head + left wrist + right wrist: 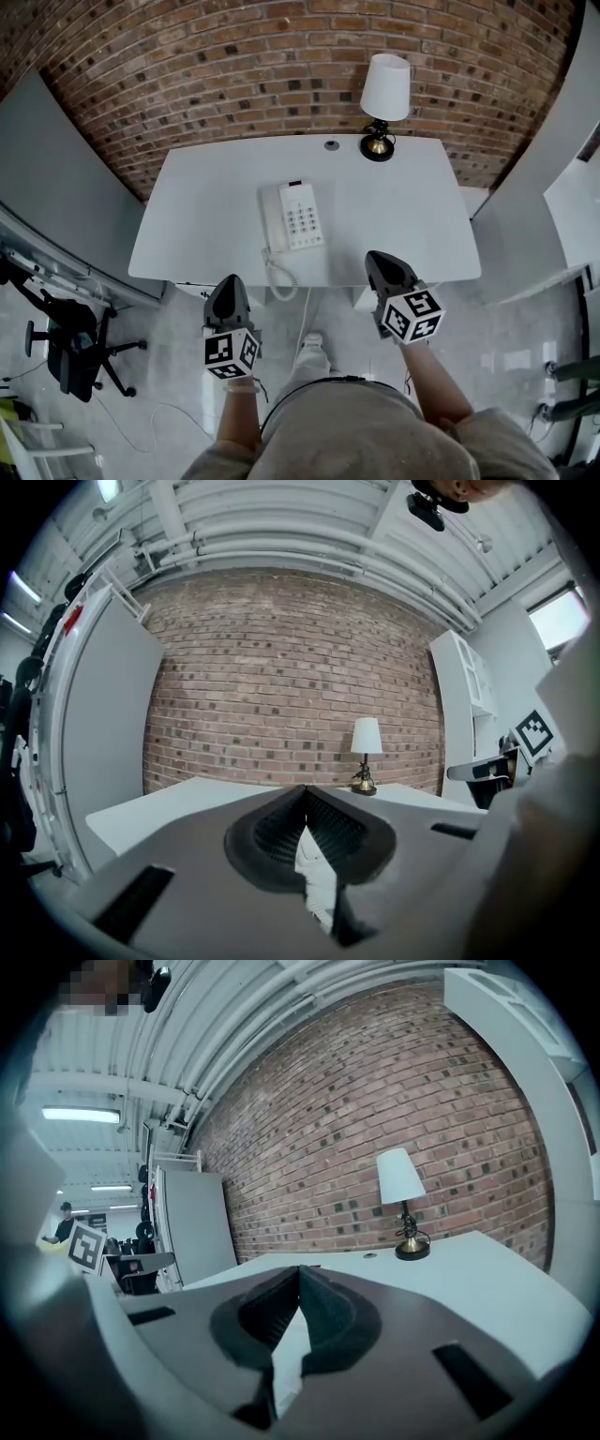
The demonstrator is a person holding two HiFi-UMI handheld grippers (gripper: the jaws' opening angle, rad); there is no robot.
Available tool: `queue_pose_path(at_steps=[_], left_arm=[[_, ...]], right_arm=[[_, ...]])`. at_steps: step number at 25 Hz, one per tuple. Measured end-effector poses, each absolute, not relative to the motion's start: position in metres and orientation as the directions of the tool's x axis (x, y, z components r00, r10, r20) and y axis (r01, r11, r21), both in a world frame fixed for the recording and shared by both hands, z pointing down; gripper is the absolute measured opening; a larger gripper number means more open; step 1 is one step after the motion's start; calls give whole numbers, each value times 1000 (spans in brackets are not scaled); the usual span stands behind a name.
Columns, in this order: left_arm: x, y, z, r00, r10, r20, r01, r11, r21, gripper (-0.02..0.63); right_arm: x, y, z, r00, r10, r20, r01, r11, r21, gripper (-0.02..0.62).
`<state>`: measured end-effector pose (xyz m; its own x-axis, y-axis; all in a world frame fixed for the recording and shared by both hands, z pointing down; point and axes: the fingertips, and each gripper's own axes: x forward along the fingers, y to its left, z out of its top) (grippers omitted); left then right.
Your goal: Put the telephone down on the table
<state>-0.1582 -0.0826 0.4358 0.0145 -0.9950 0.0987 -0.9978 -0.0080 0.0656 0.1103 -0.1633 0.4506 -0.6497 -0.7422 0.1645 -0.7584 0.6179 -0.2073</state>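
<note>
A white telephone (292,217) with a keypad and its handset on the left side lies on the white table (394,216), near the front edge; its coiled cord (279,277) hangs over that edge. My left gripper (227,284) is shut and empty, in front of the table and left of the cord. On the other side, my right gripper (382,262) is shut and empty too, its tip over the table's front edge. In the left gripper view the left gripper (305,792) points level at the table. The right gripper (299,1274) points level across the table top (450,1279).
A lamp (383,103) with a white shade stands at the table's back edge, beside a round cable grommet (332,145). A brick wall (281,66) runs behind the table. Grey partitions flank it. A black office chair (70,347) stands on the floor at the left.
</note>
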Motion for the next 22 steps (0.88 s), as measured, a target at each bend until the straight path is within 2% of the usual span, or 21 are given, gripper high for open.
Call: queue_pose_path(at_steps=[22], left_arm=[[-155, -75, 422, -25, -998, 52, -999, 26, 32, 6]], right_arm=[[117, -158, 450, -647, -745, 160, -762, 627, -163, 5]])
